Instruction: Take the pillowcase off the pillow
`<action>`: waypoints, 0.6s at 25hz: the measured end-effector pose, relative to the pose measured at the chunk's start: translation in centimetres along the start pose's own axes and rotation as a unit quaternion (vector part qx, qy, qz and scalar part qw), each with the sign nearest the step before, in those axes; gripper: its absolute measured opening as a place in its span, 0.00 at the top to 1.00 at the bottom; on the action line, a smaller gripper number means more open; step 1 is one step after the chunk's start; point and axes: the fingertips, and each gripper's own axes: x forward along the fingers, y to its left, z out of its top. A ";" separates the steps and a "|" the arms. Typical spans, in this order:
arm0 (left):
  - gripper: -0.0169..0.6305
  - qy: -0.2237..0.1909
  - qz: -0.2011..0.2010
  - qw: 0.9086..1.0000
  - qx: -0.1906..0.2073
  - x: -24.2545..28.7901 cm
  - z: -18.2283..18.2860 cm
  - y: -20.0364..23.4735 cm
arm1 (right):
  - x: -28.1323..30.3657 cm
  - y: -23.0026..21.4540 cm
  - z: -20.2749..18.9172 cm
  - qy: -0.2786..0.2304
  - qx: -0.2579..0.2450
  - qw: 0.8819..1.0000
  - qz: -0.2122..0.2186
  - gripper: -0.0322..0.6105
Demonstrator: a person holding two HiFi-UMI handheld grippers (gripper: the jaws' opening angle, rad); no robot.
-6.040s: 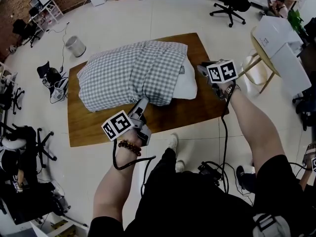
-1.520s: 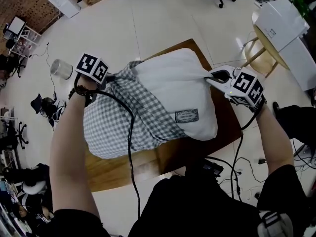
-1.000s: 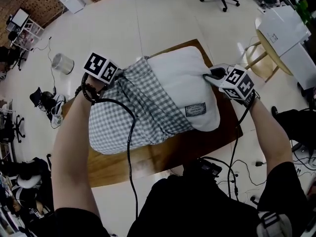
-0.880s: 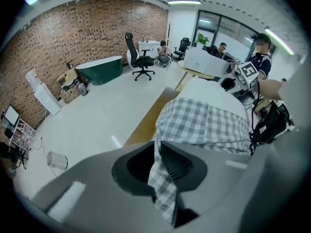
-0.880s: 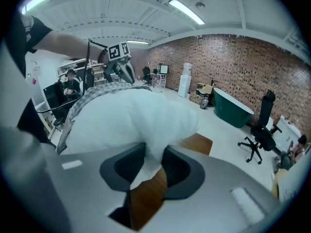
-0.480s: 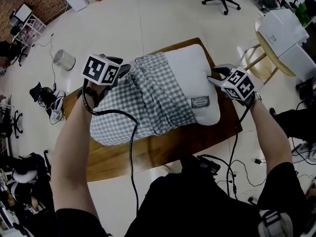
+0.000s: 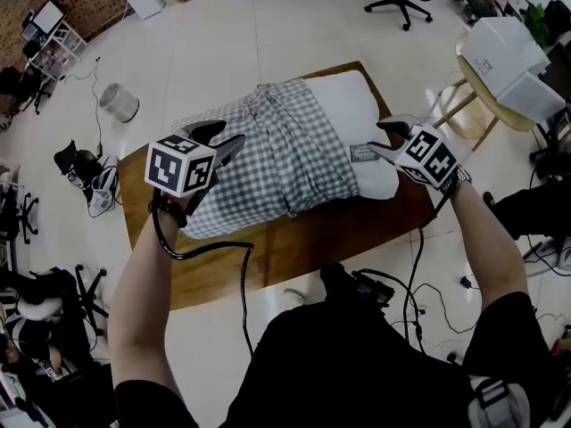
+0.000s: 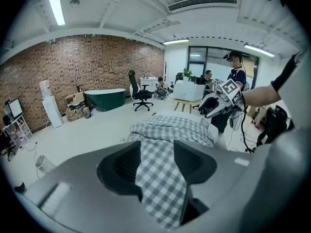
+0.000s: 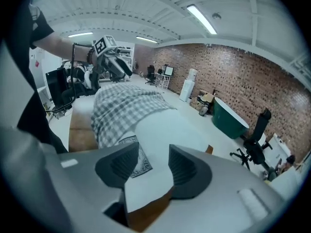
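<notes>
Over the left part of the brown wooden table point(image 7: 303, 239), the left gripper point(image 7: 223, 136) has just been opening: its jaws are apart, with checked cloth showing in the gap, unpressed. At the table's right end the right gripper point(image 7: 382, 136) has opened likewise, spread before the bare corner of the soft white pillow point(image 7: 352, 105). Mid-table, the grey-and-white checked fabric pillowcase point(image 7: 268, 154) covers most of that pillow. It is light, limp and prone to bunching, so it probably pulls best pinched at its closed left end.

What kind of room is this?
Probably a big office or lab workspace, not a bedroom: there's a rolling office chair, a brick wall under a ceiling strip light, and a screen on a rack.
</notes>
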 end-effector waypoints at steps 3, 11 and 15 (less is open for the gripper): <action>0.60 -0.032 0.007 0.999 -0.001 -1.7 -1.5 -1.8 | 0.0 2.5 0.3 0.009 -0.032 0.999 0.000 0.63; 0.49 -0.067 0.056 0.995 0.058 -3.6 -6.4 -6.9 | 0.2 8.0 -1.3 0.053 -0.095 0.994 0.003 0.53; 0.46 -0.047 0.084 0.990 0.102 -2.7 -10.1 -8.9 | 0.2 8.9 -2.7 0.077 -0.143 0.986 -0.024 0.50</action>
